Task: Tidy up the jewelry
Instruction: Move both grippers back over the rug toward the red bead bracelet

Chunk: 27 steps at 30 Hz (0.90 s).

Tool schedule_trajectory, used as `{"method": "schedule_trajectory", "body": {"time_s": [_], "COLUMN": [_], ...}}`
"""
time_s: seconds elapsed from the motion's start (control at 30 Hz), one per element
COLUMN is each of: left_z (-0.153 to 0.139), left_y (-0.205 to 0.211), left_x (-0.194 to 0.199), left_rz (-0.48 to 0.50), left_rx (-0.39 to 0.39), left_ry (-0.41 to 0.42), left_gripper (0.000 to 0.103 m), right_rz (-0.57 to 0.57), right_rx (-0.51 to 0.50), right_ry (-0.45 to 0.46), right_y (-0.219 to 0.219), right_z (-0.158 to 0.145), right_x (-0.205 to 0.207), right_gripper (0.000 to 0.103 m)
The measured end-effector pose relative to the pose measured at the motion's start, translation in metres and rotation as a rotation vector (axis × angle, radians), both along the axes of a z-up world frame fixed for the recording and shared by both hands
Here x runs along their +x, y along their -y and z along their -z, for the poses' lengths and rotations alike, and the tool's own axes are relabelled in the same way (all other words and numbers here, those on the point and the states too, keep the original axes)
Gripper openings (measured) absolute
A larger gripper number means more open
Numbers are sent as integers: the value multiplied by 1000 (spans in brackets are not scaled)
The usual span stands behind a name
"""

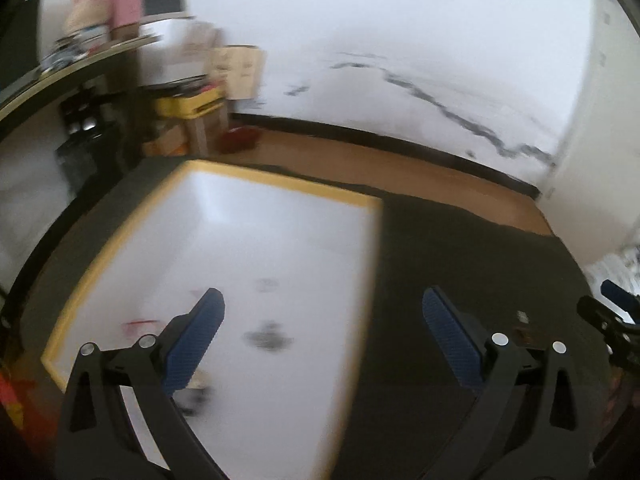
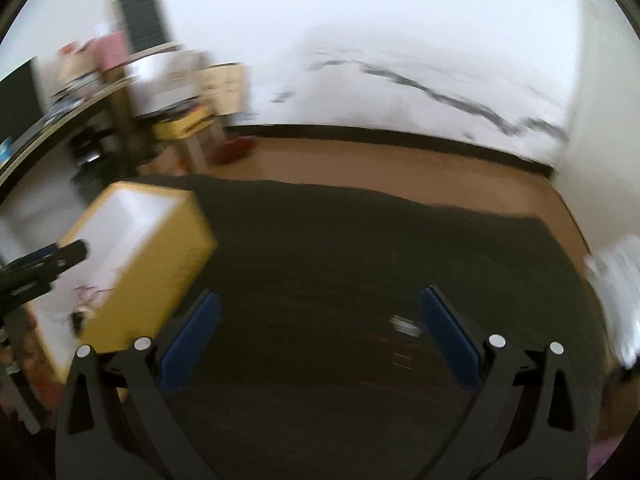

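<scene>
Surface: dark mat (image 2: 360,240) over a wood table, white wall behind; both views blurred.
Box: yellow-rimmed white box (image 1: 120,248) on the mat, small dark jewelry (image 1: 268,338) blurred inside.
Left gripper (image 1: 324,332): fingers spread, empty, above the box's right edge; jewelry just ahead, left of centre.
Right gripper (image 2: 320,328): fingers spread, empty, over the mat; small pale piece (image 2: 404,325) between the tips, nearer the right finger.
Nearer arm: right, for the mat piece, I judge.
</scene>
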State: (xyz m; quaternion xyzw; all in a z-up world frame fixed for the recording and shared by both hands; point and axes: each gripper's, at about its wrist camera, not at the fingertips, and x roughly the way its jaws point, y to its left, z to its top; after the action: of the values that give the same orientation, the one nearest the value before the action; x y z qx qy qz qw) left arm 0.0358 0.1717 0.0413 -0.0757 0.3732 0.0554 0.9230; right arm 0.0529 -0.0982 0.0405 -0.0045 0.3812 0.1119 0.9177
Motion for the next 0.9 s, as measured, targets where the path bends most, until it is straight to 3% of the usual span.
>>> {"method": "schedule_trajectory", "body": {"time_s": [0.2, 0.4, 0.67, 0.9], "left_z": [18, 43, 69, 80], "left_y": [129, 210, 253, 259], "left_x": [24, 25, 35, 47], "left_rz": [192, 288, 295, 292], "left_rx": [67, 119, 100, 87], "left_ry": [-30, -47, -96, -132], "left_gripper": [97, 97, 97, 97], "right_rz": [140, 180, 201, 197], "right_rx": [18, -14, 17, 9], "right_ry": [-47, -63, -64, -60], "right_y": [97, 147, 169, 176], "right_z": [19, 32, 36, 38], "right_x": [-8, -23, -26, -21], "right_gripper": [97, 97, 97, 97]}}
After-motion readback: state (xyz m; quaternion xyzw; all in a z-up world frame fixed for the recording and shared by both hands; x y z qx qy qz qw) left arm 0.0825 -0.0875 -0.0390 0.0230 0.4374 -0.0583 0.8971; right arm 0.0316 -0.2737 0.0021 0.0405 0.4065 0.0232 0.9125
